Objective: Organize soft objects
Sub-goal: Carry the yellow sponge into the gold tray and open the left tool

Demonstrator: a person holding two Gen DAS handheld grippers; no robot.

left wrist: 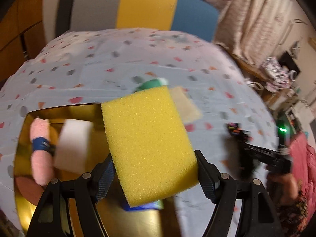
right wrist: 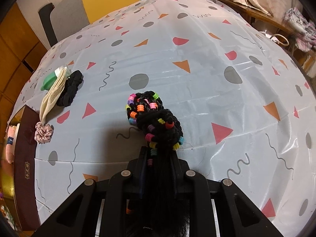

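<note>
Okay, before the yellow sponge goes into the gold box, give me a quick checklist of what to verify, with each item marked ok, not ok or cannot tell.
1. Left gripper has the yellow sponge clamped between both fingers: ok.
2. Sponge is over the gold box: ok, it hangs above the box's right side.
3. Free room in the box beside the white foam block and pink roll: cannot tell, picture is blurred.
4. Right gripper is shut on the beaded black braid: ok.
5. Right gripper is clear of the box: ok, it is over the tablecloth.
</note>
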